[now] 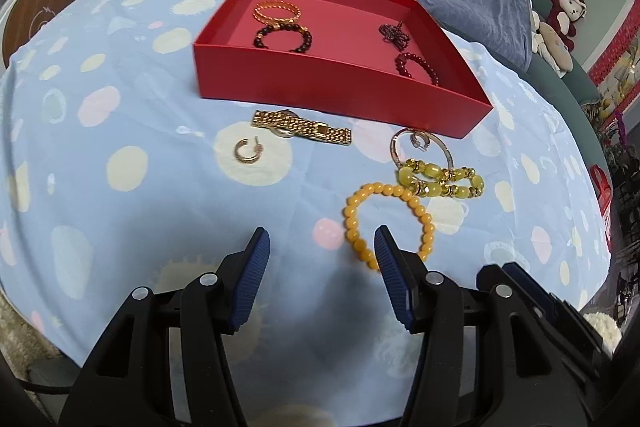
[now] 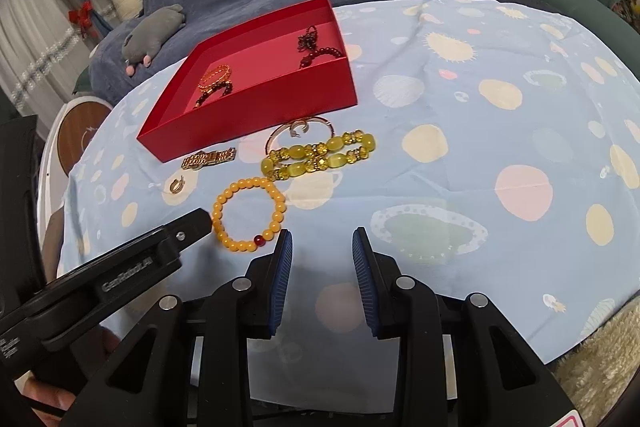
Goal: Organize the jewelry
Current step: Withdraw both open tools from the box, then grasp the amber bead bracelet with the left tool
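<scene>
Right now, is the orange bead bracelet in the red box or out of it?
Out. The orange bracelet lies on the cloth in front of the red box, untouched.

Both views are evenly and softly lit, with only faint shadows cast on the cloth (image 1: 160, 211). Strong fisheye bending and dark vignetting are seen at the edges; slight blur is present throughout.

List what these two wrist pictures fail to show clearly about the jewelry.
- Orange bead bracelet: left wrist view, its near edge sits behind a gripper finger.
- Red bead bracelet: right wrist view, the red box wall cuts off part.
- Watch: its dial lies hidden under the band.
</scene>
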### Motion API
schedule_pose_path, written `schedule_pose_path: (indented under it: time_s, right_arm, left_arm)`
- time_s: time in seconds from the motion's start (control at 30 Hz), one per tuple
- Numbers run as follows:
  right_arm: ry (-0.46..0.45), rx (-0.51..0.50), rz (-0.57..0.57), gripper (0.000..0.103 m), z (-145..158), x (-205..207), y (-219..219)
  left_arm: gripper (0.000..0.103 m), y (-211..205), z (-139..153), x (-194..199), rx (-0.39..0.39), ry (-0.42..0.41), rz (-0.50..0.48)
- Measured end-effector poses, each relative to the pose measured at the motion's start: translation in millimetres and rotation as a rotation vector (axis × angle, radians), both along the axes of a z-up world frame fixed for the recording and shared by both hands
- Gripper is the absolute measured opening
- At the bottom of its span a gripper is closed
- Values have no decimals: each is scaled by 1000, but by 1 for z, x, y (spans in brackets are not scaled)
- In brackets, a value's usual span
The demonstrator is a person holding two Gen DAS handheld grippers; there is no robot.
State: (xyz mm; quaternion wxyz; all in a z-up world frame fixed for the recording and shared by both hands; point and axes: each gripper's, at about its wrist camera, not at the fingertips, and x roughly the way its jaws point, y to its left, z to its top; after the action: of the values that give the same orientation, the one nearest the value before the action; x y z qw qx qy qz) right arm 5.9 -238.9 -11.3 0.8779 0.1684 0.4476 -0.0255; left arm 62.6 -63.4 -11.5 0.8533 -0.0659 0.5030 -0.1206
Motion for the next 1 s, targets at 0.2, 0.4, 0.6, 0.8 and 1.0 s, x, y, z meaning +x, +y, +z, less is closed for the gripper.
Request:
schedule_pose_path:
  time_s: [0.2,0.4,0.6,0.8,1.0]
  right_arm:
    - [10,22,-31,31,-4,1,-7]
    - [15,23,-35,31,-7,4,-7]
    - [-5,12,-38,31,-3,17,-12]
    - [-24,-4,-66,31,1,48,-27]
    - [-8,-54,-54,31,-6,72,-29]
  left_arm:
    - [47,-22,-7,11,118,-48,-34]
    - [7,-14,-8,13,183,-75,-63]
    - [7,19,-6,6,156,-56,-11]
    - [7,41,-7,-5,136,-51,17]
    - [8,41,-7,-7,139,-52,17]
